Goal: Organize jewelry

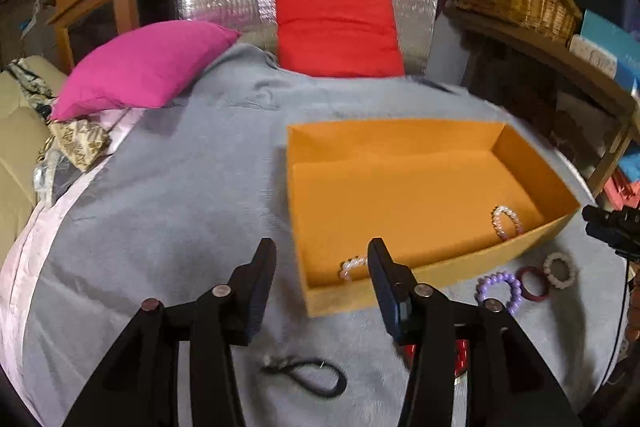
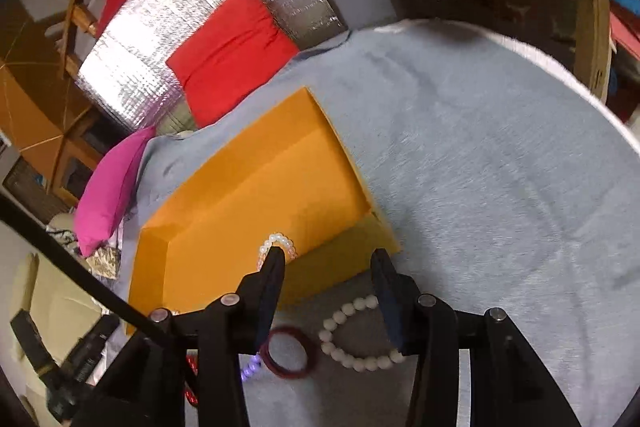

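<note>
**A:** What's hard to make out?

**B:** From the left wrist, a pale pearly bead bracelet [image 1: 353, 266] lies in the near corner of the open orange cardboard box [image 1: 400, 135], half hidden behind the right finger of the left gripper [image 1: 322, 253]. Low down, something shiny and red [image 1: 460, 351] shows behind that gripper's frame; I can't tell what it is. A black looped cord [image 1: 316, 377] lies on the grey fleece blanket [image 1: 160, 227] just below the fingers, slightly blurred.

**B:** From the right wrist, a second iridescent bead bracelet [image 2: 280, 241] in the box is partly covered by the left fingertip of the right gripper [image 2: 328, 257]. A purple bead bracelet [image 2: 252, 367] is nearly all hidden there; the left view shows it whole.

**A:** And the grippers?

**B:** Both stand parted and hold nothing. The left one's jaws are spread above the box's near corner. The right one's straddle a white bead bracelet [image 2: 352, 335] on the blanket, but I can't see the pads touching it.

**A:** How does the box lie?

**B:** On the blanket, open side up. In the left view its long axis runs left to right, the right end angled a bit nearer. Just outside its near wall sit the purple, a dark red bangle [image 1: 532, 283] and the white bracelet in a row, the first two touching.
</note>
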`<control>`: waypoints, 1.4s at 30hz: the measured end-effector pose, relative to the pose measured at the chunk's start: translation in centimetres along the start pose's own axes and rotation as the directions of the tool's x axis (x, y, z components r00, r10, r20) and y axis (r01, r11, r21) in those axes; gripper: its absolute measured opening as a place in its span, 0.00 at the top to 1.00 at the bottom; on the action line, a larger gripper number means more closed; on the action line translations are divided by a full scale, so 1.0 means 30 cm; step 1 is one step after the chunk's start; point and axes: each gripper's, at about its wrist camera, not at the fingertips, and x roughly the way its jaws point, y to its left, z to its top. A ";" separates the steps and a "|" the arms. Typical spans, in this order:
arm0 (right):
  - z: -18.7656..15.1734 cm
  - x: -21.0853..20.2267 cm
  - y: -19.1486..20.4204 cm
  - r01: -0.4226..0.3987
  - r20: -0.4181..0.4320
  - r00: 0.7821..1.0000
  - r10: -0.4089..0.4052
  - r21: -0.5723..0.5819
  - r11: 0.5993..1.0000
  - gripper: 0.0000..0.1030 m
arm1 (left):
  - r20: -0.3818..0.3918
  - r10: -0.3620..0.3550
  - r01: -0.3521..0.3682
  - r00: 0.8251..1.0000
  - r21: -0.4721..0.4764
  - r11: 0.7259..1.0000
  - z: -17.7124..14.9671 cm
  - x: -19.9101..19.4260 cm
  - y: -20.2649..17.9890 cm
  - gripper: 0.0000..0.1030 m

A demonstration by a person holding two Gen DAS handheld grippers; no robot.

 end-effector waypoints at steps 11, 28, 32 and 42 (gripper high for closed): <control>-0.103 -0.096 0.037 -0.100 -0.049 0.994 0.096 -0.077 0.992 0.53 | -0.067 0.069 -0.076 0.995 -0.113 0.991 -0.246 -0.144 0.170 0.50; -0.170 -0.054 -0.034 -0.061 -0.124 0.990 0.064 0.027 0.998 0.52 | -0.151 0.004 -0.023 0.989 -0.118 0.993 -0.260 -0.041 0.089 0.49; -0.179 -0.045 -0.037 -0.049 -0.150 0.987 0.051 0.014 0.999 0.52 | -0.169 0.005 -0.016 0.986 -0.060 0.998 -0.258 -0.014 0.019 0.49; -0.197 -0.039 -0.005 -0.031 -0.169 0.985 0.023 -0.049 0.998 0.49 | -0.158 0.088 -0.079 0.984 0.060 0.995 -0.242 0.018 -0.086 0.48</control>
